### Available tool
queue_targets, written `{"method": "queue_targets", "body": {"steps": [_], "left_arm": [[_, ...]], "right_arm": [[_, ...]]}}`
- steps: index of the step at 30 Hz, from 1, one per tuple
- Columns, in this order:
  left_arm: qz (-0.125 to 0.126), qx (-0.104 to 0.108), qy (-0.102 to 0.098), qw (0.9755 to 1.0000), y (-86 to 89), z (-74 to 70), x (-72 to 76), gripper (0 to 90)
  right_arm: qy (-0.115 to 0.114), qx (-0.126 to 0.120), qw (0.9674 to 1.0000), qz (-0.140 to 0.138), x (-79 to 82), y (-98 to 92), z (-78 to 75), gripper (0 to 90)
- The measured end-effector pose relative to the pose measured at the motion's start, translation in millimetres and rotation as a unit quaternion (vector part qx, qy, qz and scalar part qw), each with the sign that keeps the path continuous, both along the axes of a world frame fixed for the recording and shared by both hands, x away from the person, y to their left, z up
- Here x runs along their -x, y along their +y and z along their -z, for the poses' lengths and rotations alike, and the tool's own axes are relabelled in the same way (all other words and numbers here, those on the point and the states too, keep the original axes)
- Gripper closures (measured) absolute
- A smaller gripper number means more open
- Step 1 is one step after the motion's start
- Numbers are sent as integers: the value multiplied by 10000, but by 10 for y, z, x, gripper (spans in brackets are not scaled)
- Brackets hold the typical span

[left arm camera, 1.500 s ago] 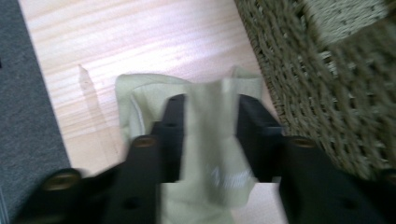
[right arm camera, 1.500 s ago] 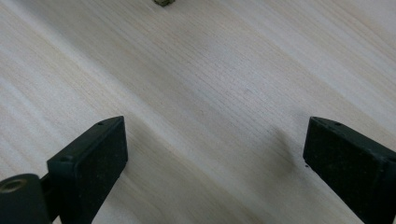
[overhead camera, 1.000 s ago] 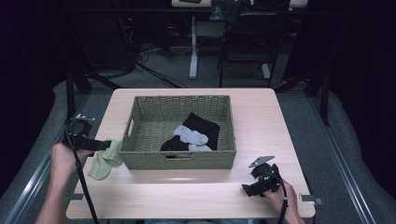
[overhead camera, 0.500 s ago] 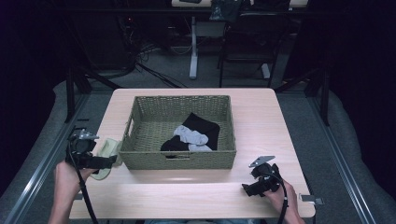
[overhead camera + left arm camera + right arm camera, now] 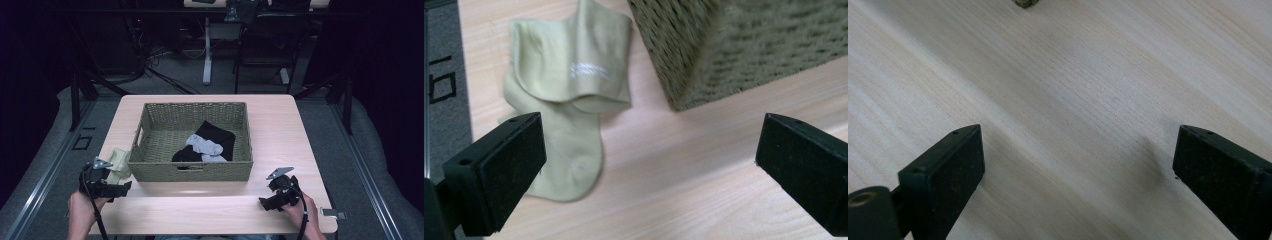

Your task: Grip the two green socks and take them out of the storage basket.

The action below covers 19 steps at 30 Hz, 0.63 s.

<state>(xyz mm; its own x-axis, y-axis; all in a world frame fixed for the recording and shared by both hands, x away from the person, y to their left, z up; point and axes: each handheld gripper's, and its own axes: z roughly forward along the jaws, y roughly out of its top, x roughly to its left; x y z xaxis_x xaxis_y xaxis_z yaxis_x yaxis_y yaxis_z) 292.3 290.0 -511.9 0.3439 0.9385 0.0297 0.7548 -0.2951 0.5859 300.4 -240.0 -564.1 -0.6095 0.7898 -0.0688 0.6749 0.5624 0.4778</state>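
A pale green sock [image 5: 117, 162] lies flat on the table, against the left end of a woven basket [image 5: 192, 172]. In the left gripper view the sock [image 5: 569, 100] sits ahead and to the left of the jaws, with the basket's corner [image 5: 744, 45] ahead on the right. My left gripper [image 5: 122, 187] hovers near the table's front left, just in front of the sock. It is open, its jaws have just been opening, and nothing is between them [image 5: 651, 145]. My right gripper [image 5: 262, 202] rests open at the front right over bare wood [image 5: 1078, 150].
Inside the basket lie a black sock [image 5: 217, 137] and a grey sock [image 5: 202, 146]. The light wooden table [image 5: 280, 125] has bare room to the right of the basket and along the front edge. Dark floor and chair legs lie beyond.
The left gripper let go of the green sock, which now lies beside the basket. That hand then moved down and back toward the front edge. The right gripper stayed put.
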Motion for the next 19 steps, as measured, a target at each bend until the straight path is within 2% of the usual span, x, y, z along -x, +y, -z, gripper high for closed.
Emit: {"method": "queue_targets", "body": {"steps": [2,5,8,9,10,12,15,19], "left_arm": [[-1,29,-9,10000,-21,60,58,0],[-34,46,-204,9998,-47,134,136,0],[-113,-24,-362,9993,-59,203,193,0],[-137,18,-342,9993,-60,230,201,0],[-141,83,-316,9994,-61,265,203,0],[-123,53,-221,9997,-56,300,185,0],[-171,98,-231,9995,-25,321,148,0],[-342,175,-432,9983,55,286,132,0]], "right_arm": [[-5,-7,10000,5,2,-1,0,58],[-33,-68,10000,35,8,2,9,58],[-4,-5,10000,-10,8,-5,-8,58],[-12,-70,10000,1,10,-2,-7,58],[-21,-17,10000,-6,8,-5,-14,58],[-35,-35,10000,-18,6,-4,-15,58],[-32,-56,10000,-37,4,-9,-20,58],[-20,-89,10000,-14,1,-10,-14,58]]}}
